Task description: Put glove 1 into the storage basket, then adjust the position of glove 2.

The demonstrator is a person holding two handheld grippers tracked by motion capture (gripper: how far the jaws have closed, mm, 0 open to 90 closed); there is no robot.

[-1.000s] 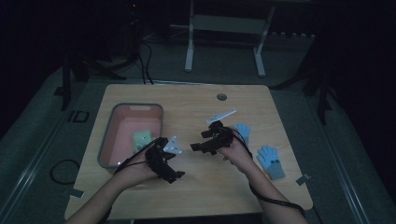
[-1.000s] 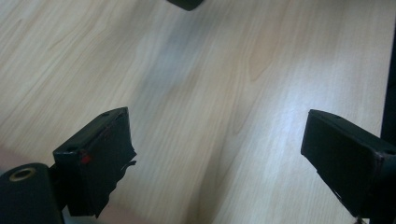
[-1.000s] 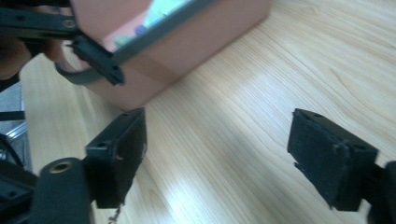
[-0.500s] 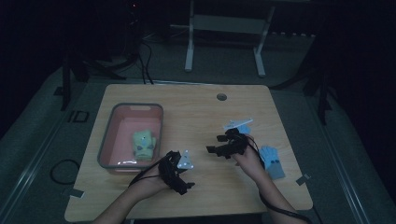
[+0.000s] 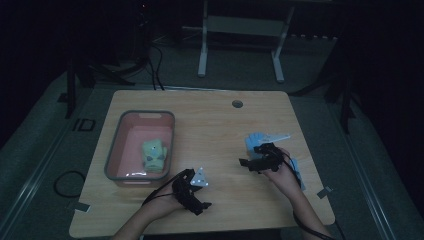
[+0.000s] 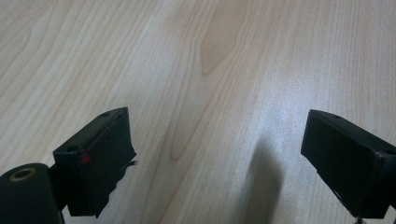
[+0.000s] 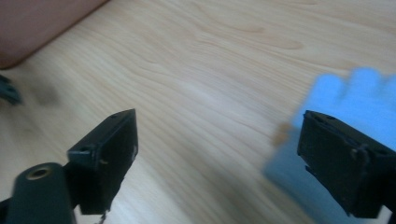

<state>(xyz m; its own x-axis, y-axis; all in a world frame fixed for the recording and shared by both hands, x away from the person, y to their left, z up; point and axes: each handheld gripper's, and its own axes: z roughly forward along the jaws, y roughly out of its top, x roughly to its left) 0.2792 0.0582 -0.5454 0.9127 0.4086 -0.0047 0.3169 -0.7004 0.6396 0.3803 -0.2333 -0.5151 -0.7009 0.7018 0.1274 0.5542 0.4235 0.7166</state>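
- The wooden table (image 5: 210, 125) takes up the middle of the high view, pale against a dark floor, with a small round hole (image 5: 237, 104) near its far edge.
- A pink bin (image 5: 122, 150) with a grey rim sits on the left half of the table; its reddish wall shows in the upper left corner of the right gripper view.
- A green glove (image 5: 153, 155) lies crumpled inside the bin, toward its right wall.
- A blue glove (image 5: 255, 139) lies flat on the right half of the table, just above the right hand; in the right gripper view it appears at the right of the frame, blurred, partly behind the right-hand jaw.
- Another blue glove (image 5: 296, 169) lies just right of the right hand, partly hidden by it.
- The right tongs (image 5: 250, 163) are low over the table at centre right of the high view, pointing left. Their jaws have just been opening and stand spread wide in the right gripper view, with bare wood between them; the first blue glove lies beside one jaw, not gripped.
- The left tongs (image 5: 200, 205) are at the lower middle of the high view, near the front edge and right of the bin. In the left gripper view the jaws stand wide apart, released, over bare wood.
- A grey three-cornered plate (image 5: 200, 178) rides on top of the left tongs.
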